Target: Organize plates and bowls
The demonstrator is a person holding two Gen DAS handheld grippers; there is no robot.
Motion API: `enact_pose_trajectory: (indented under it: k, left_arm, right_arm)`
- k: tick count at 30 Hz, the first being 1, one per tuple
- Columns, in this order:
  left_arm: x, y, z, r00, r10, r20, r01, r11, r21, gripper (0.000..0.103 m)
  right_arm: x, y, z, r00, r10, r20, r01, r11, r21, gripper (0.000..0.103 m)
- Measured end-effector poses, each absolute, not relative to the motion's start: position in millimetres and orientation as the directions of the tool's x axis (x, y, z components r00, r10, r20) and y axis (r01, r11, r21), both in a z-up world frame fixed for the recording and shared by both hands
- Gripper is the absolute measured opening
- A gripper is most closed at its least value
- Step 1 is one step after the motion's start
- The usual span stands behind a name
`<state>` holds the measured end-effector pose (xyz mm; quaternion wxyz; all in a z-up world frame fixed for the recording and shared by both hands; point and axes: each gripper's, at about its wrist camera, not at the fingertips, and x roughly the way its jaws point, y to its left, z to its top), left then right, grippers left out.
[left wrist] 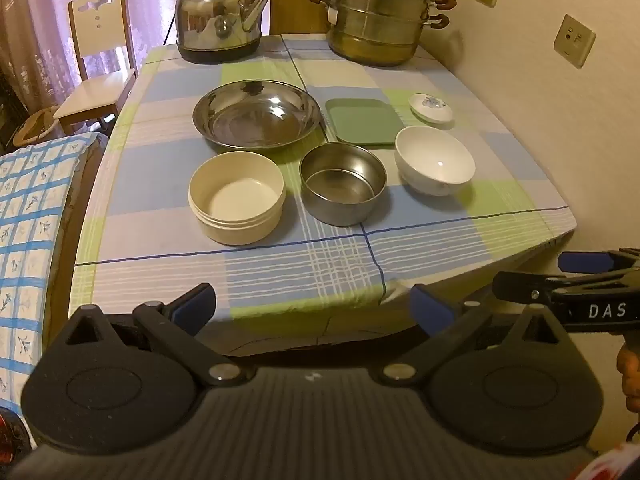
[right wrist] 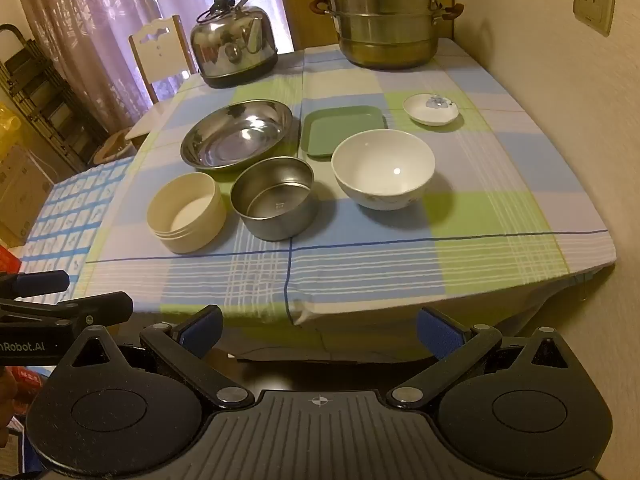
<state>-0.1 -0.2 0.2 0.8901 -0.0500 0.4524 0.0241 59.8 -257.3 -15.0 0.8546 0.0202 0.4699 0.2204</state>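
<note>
On the checked tablecloth stand a wide steel plate (left wrist: 256, 114), a green square plate (left wrist: 364, 120), a small white saucer with a blue flower (left wrist: 431, 107), a cream round bowl (left wrist: 237, 197), a small steel bowl (left wrist: 342, 188) and a white china bowl (left wrist: 435, 164). The right wrist view shows the same set: steel plate (right wrist: 238, 134), green plate (right wrist: 344, 130), saucer (right wrist: 430, 109), cream bowl (right wrist: 186, 210), steel bowl (right wrist: 274, 202), white bowl (right wrist: 383, 167). My left gripper (left wrist: 314, 306) and right gripper (right wrist: 320, 330) both hang open before the table's near edge, holding nothing.
A steel kettle (left wrist: 220, 20) and a stacked steamer pot (left wrist: 378, 12) stand at the table's far end. A wall (left wrist: 560, 120) runs along the right side. A wooden chair (left wrist: 100, 64) and a blue-checked cloth (left wrist: 32, 208) are on the left.
</note>
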Motion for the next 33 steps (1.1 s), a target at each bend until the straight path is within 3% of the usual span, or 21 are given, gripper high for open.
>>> enact_pose_trajectory:
  k: [33]
  left_arm:
    - [-1.4,-1.2,-0.6,0.593,-0.009,-0.805,-0.088,0.993,-0.076,0.103]
  right_arm:
    - [61.1,-254.1,-16.3,0.46,0.398,-0.794,-0.359,0.901,0.244,0.103]
